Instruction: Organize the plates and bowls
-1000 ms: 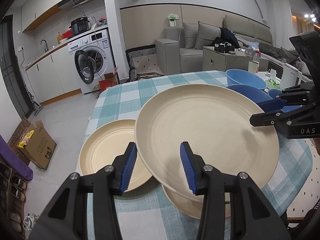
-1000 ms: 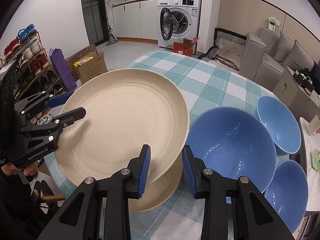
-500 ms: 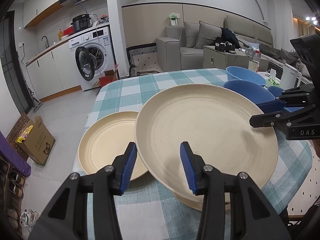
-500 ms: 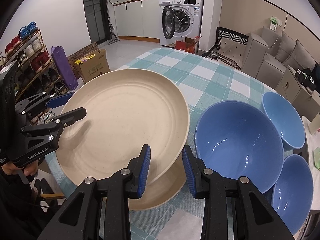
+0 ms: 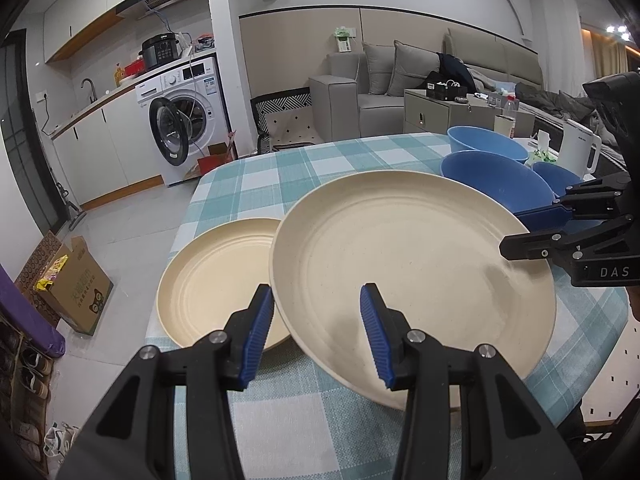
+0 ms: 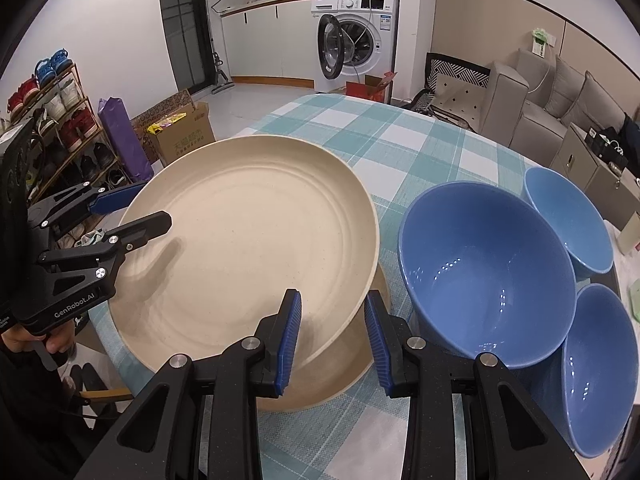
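While the left wrist view alone shows a second cream plate [image 5: 218,280] lying flat at lower left on the checked tablecloth [image 5: 280,176], the right wrist view alone shows a third plate [image 6: 340,376] beneath the large cream plate [image 6: 248,248] at centre frame. Both the left gripper [image 5: 316,332] and the right gripper [image 6: 332,340] are clamped on opposite rims of this tilted large plate. Three blue bowls [image 6: 484,276] crowd just right of it, whereas bare cloth lies open toward the upper frame.
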The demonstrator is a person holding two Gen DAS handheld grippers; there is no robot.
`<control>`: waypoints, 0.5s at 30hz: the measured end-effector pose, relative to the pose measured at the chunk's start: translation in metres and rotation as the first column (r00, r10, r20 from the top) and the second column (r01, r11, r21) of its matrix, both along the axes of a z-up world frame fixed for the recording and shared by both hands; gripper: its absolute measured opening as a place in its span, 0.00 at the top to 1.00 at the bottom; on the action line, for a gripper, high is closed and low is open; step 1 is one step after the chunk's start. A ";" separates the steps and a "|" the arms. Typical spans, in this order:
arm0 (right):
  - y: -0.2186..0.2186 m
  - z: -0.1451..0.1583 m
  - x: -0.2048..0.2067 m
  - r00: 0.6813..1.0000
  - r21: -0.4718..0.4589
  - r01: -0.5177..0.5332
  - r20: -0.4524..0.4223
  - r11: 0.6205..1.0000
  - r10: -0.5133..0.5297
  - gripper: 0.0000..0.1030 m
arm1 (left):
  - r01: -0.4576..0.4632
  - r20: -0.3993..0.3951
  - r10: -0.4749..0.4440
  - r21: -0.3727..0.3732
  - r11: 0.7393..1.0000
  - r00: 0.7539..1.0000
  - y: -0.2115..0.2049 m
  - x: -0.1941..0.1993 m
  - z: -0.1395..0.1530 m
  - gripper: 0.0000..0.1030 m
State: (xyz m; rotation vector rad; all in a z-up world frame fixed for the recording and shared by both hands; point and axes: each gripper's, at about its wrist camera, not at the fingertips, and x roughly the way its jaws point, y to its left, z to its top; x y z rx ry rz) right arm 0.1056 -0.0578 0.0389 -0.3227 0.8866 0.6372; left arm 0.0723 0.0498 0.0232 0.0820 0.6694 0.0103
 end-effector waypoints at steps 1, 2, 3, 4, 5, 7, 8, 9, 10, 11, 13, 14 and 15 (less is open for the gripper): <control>0.000 0.000 -0.001 1.000 -0.001 0.001 0.003 1.000 -0.001 0.68 | 0.000 -0.003 0.000 -0.001 1.000 1.000 0.000 0.000 -0.001 0.57; 0.000 -0.001 -0.003 1.000 -0.002 0.002 0.008 1.000 -0.002 0.68 | 0.000 -0.005 0.000 0.000 1.000 1.000 -0.001 -0.001 -0.002 0.57; -0.002 -0.001 -0.005 1.000 0.000 0.004 0.008 1.000 -0.004 0.68 | 0.000 -0.007 0.000 0.000 1.000 1.000 -0.001 -0.001 -0.004 0.57; -0.003 -0.002 -0.006 1.000 0.003 0.008 0.008 1.000 -0.008 0.68 | 0.002 -0.011 -0.002 -0.001 1.000 1.000 -0.002 -0.001 -0.005 0.57; -0.004 -0.002 -0.007 1.000 0.007 0.014 0.009 1.000 -0.014 0.68 | 0.004 -0.016 -0.004 0.000 1.000 1.000 -0.003 0.000 -0.007 0.57; -0.006 -0.003 -0.008 1.000 0.016 0.024 0.009 1.000 -0.024 0.68 | 0.010 -0.023 -0.010 -0.001 1.000 1.000 -0.004 -0.001 -0.010 0.57; -0.007 -0.003 -0.009 0.999 0.019 0.030 0.011 0.999 -0.030 0.68 | 0.013 -0.027 -0.013 -0.003 1.000 1.000 -0.004 -0.002 -0.012 0.57; -0.008 -0.004 -0.010 0.999 0.021 0.034 0.012 0.999 -0.034 0.68 | 0.015 -0.031 -0.015 -0.007 1.000 0.999 -0.004 -0.002 -0.014 0.57; -0.009 -0.004 -0.011 0.999 0.024 0.038 0.015 0.999 -0.038 0.68 | 0.016 -0.034 -0.016 -0.009 1.000 0.999 -0.004 -0.001 -0.015 0.57; -0.010 -0.006 -0.012 0.999 0.027 0.042 0.016 0.999 -0.043 0.68 | 0.015 -0.037 -0.016 -0.006 1.000 0.999 -0.005 -0.001 -0.017 0.57; -0.011 -0.008 -0.014 0.999 0.030 0.045 0.013 0.999 -0.046 0.68 | 0.015 -0.042 -0.015 -0.001 1.000 0.999 -0.006 -0.001 -0.019 0.57; -0.011 -0.010 -0.015 0.999 0.031 0.050 0.013 0.998 -0.051 0.68 | 0.015 -0.045 -0.015 -0.001 1.000 0.999 -0.006 -0.001 -0.020 0.57; -0.011 -0.012 -0.016 0.999 0.031 0.052 0.014 0.998 -0.053 0.68 | 0.014 -0.045 -0.014 -0.002 1.000 0.999 -0.006 -0.001 -0.021 0.58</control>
